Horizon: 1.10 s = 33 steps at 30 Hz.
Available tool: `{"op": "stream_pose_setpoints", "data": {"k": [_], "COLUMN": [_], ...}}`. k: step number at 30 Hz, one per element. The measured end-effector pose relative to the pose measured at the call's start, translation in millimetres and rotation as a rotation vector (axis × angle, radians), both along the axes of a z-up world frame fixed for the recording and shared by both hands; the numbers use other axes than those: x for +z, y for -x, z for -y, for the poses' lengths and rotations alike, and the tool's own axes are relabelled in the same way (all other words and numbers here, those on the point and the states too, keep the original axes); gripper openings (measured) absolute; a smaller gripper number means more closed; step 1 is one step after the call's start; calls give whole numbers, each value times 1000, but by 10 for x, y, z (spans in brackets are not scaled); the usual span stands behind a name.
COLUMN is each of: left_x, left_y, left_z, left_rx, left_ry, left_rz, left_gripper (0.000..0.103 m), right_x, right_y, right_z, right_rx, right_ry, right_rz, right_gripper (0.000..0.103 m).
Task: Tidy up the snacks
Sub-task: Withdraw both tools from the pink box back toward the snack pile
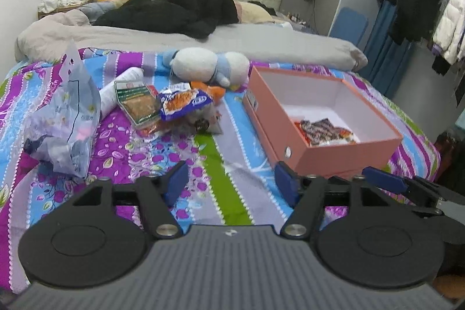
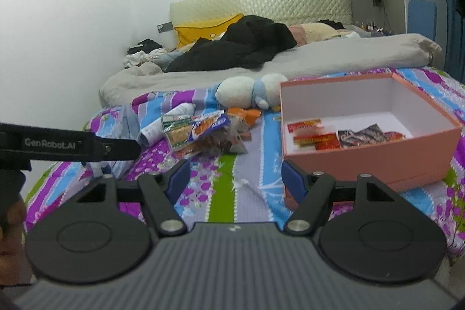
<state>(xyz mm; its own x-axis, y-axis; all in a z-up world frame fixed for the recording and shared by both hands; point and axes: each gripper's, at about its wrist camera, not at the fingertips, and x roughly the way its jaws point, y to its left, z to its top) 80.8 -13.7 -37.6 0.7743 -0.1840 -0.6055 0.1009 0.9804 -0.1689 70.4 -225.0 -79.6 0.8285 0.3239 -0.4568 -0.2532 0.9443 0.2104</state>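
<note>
A striped floral bedspread is seen beneath everything. On its right an open pink cardboard box is set, holding a few snack packets. A loose snack pile is heaped at the left. Left gripper and right gripper are held apart, empty.

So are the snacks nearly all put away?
Not yet. A few packets already lie in the pink box. Both grippers, left and right, are open and hold nothing. A pile of snacks waits on the blanket.
</note>
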Motion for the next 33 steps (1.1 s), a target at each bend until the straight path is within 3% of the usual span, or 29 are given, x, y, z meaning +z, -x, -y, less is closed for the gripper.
{"op": "stream_pose_setpoints", "data": {"k": [5, 7, 9, 28, 31, 33], "left_x": [-154, -218, -266, -566, -605, -632], "left_y": [-48, -97, -147, -978, -1133, -1241], "left_z": [-135, -214, -283, -611, -656, -681], "left_rx": [48, 76, 98, 139, 140, 127], "left_ry": [0, 13, 21, -15, -6, 7], "left_rz": [-30, -42, -43, -52, -59, -65], "left_gripper": [77, 90, 93, 100, 100, 100], "right_x": [-62, -92, -128, -390, -440, -473], "right_y": [-36, -68, -107, -710, -830, -898], "right_z": [-58, -85, -131, -575, -637, -677], "right_rx": [25, 30, 39, 109, 113, 125], "right_ry": [13, 17, 24, 81, 80, 84], "right_rz": [-5, -7, -12, -29, -44, -48], "right_gripper": [71, 71, 71, 73, 100, 103]}}
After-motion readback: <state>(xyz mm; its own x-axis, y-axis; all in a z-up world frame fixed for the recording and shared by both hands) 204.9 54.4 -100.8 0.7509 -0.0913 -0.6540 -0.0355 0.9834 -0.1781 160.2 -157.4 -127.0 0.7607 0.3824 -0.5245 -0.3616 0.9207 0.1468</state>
